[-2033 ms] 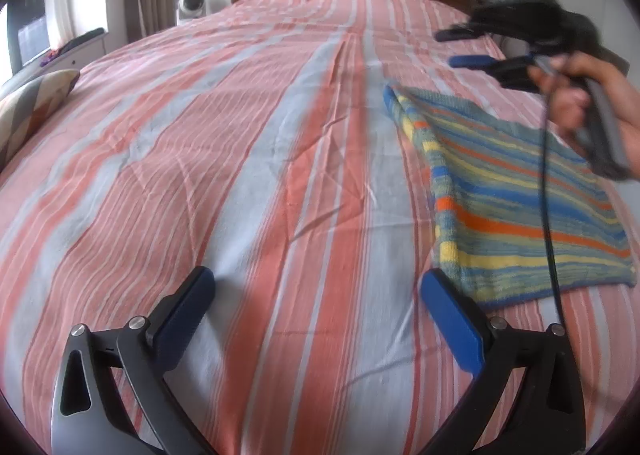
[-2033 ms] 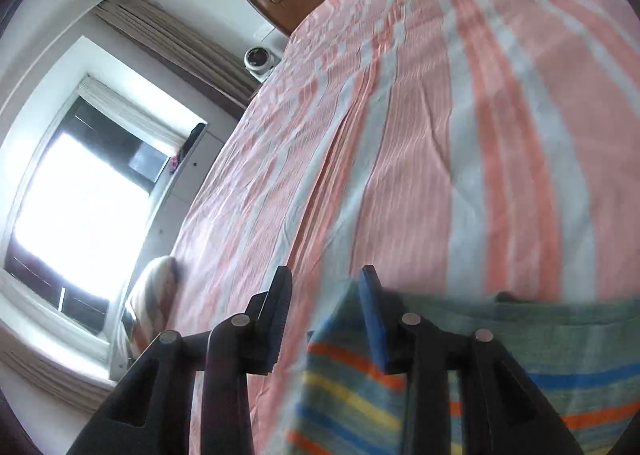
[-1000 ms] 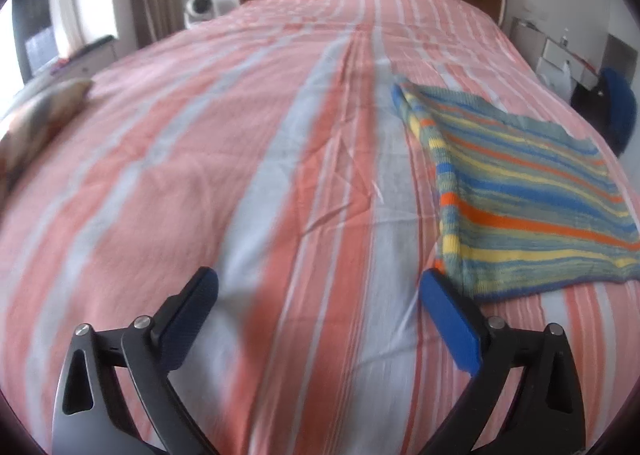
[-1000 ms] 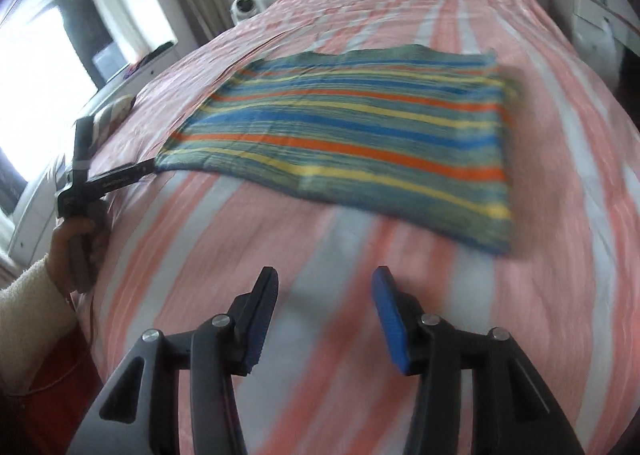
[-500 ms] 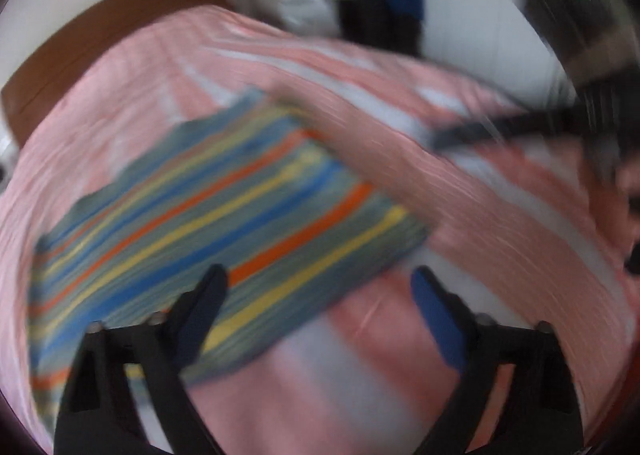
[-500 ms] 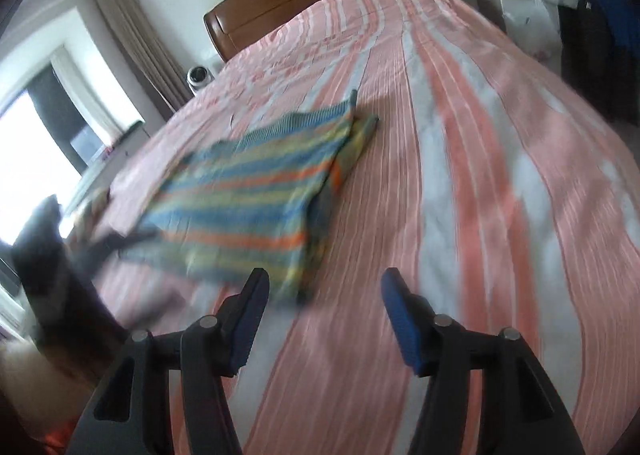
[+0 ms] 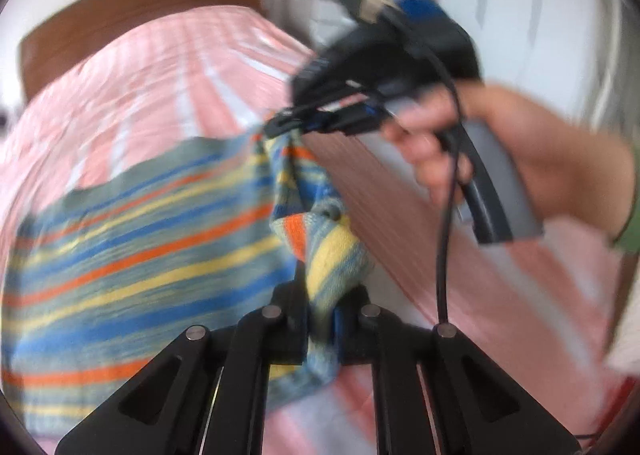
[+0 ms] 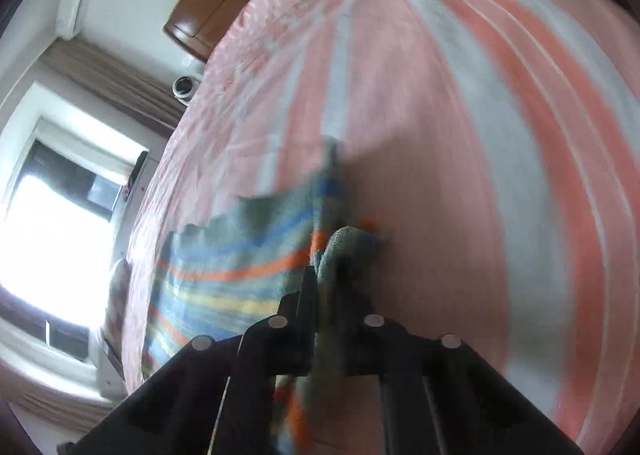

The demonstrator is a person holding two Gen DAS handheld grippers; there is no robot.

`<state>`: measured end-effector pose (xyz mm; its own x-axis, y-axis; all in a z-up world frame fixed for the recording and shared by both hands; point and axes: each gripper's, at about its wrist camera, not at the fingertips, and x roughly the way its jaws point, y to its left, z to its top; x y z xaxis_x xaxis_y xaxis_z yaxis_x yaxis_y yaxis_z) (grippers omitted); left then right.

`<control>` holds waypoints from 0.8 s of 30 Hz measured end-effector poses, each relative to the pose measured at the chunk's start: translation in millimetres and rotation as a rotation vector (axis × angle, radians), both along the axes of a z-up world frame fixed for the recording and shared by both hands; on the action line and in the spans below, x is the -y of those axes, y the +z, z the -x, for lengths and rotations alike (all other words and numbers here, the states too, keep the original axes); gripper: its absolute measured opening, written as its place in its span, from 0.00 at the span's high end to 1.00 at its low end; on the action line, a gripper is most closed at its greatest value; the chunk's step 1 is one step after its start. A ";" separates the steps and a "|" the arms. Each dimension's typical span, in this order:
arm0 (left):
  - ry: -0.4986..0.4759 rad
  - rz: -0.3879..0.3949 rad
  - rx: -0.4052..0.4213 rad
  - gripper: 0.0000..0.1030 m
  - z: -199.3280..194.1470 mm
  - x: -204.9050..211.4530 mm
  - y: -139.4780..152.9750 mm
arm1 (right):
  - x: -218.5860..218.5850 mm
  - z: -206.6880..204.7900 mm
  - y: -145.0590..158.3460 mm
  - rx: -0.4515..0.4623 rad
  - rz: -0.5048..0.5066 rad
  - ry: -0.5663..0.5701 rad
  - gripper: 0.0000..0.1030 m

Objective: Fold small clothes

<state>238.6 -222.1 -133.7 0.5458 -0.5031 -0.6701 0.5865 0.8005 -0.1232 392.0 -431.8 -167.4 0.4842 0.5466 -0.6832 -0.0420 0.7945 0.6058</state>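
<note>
A striped knit cloth in blue, green, yellow and orange lies on the pink striped bed. My left gripper is shut on the near right corner of the cloth, which bunches up between its fingers. My right gripper, held by a hand, is shut on the far right corner and lifts that edge. In the right wrist view the right gripper pinches the cloth and the rest hangs to the left.
A wooden headboard stands at the far end of the bed. A window and curtains are at the left. A small pillow lies near the left bed edge. White furniture and a blue item stand beyond the right side.
Both grippers were open above the bed half a second ago. Now each has shut on a corner of the cloth's right edge, and that edge is lifted off the bed.
</note>
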 end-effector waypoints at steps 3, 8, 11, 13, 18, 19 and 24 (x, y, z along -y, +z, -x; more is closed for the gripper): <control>0.112 0.140 -0.047 0.93 -5.2 -63.9 19.4 | -41.4 0.8 39.7 0.075 -0.011 0.060 0.92; 0.297 0.247 -0.115 0.94 -13.5 -163.7 16.6 | -142.5 -20.3 69.0 0.132 -0.033 0.150 0.92; 0.385 0.246 -0.153 0.94 -12.2 -208.8 2.2 | -206.5 -33.5 60.0 0.122 -0.030 0.205 0.92; 0.428 0.230 -0.163 0.94 -10.6 -230.2 -6.6 | -241.4 -40.1 51.6 0.114 -0.017 0.235 0.92; 0.534 0.166 -0.188 0.74 -3.7 -264.5 -26.3 | -314.5 -46.6 17.4 0.096 -0.028 0.308 0.86; 0.557 0.138 -0.200 0.49 -3.0 -268.2 -29.1 | -322.8 -45.8 10.6 0.075 -0.036 0.307 0.83; 0.582 0.216 -0.164 0.12 14.3 -287.8 -15.7 | -301.1 -17.0 23.0 0.141 -0.016 0.270 0.61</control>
<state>224.3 65.7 -149.4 0.6690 -0.2888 -0.6848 0.0236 0.9292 -0.3688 409.0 -130.7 -144.4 0.4098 0.6787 -0.6095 -0.3349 0.7334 0.5915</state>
